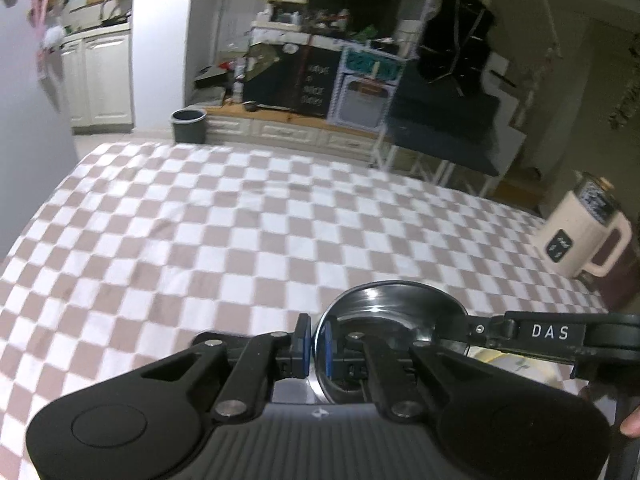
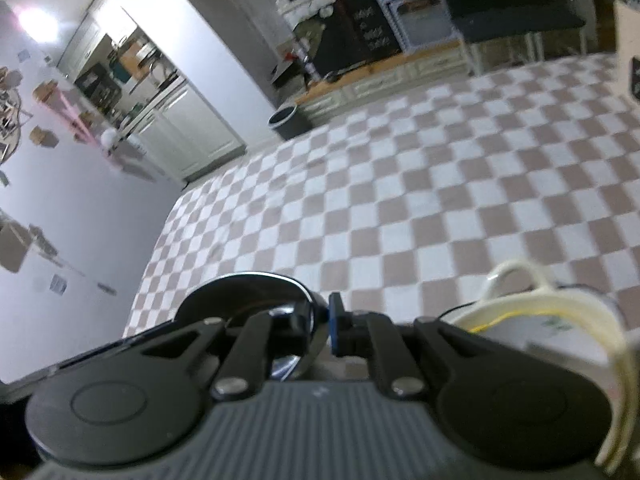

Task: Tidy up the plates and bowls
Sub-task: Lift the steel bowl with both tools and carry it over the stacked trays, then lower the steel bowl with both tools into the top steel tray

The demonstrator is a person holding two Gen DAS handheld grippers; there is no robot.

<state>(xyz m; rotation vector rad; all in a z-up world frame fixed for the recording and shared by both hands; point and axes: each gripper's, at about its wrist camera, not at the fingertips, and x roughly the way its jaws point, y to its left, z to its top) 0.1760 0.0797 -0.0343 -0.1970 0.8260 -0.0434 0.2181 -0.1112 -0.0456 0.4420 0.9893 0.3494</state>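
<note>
A shiny steel bowl (image 1: 394,308) is held between both grippers above the checkered tablecloth (image 1: 240,232). My left gripper (image 1: 314,346) is shut on the bowl's left rim, blue pads on either side of it. The right gripper's body (image 1: 560,334) reaches in from the right and meets the bowl's right rim. In the right wrist view my right gripper (image 2: 320,326) is shut on the rim of the steel bowl (image 2: 248,292). Cream-rimmed white dishes (image 2: 540,320) sit just right of it, also glimpsed in the left wrist view (image 1: 516,364).
A cream electric kettle (image 1: 580,232) stands at the table's right edge, beside a dark red object (image 1: 620,276). Beyond the table are a grey bin (image 1: 188,125), low white cabinets (image 1: 288,130) and a dark bench (image 1: 444,136). A wall (image 2: 80,208) borders the table's left.
</note>
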